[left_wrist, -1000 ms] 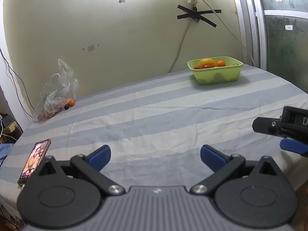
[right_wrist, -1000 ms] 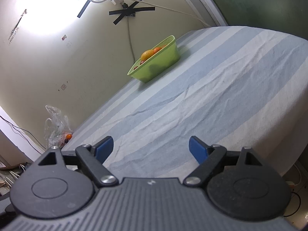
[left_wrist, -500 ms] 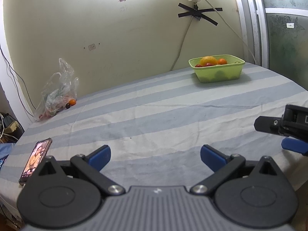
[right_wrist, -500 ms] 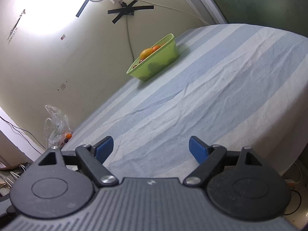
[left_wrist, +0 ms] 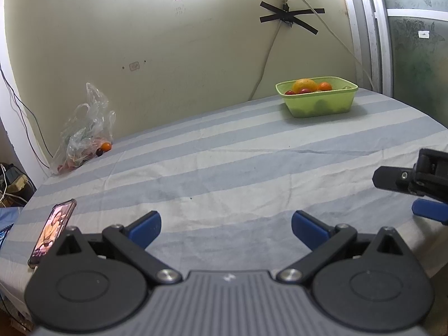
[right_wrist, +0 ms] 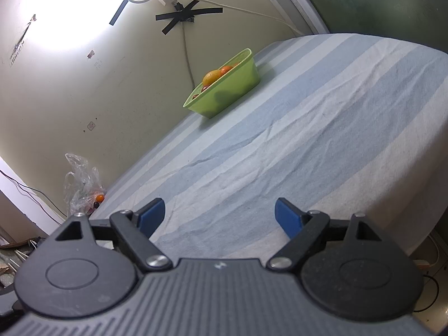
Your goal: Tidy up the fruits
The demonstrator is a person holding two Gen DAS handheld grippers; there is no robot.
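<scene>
Green tub (left_wrist: 322, 103) of fruit, phone (left_wrist: 53, 229), no legible writing

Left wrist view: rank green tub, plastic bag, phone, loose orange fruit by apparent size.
1. Crumpled clear plastic bag
2. Light-green plastic tub, close to the bag, unsure
3. Phone, nearer the camera
4. Small orange fruit beside the bag

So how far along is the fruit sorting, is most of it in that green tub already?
Partly. The light green plastic tub near the wall already holds a large yellow-orange fruit, an orange and some small red ones. Nothing is in hand: the left gripper and right gripper are both open and empty. Left to do: the clear crumpled plastic bag holds more fruit, with a small orange fruit at its mouth.
</scene>
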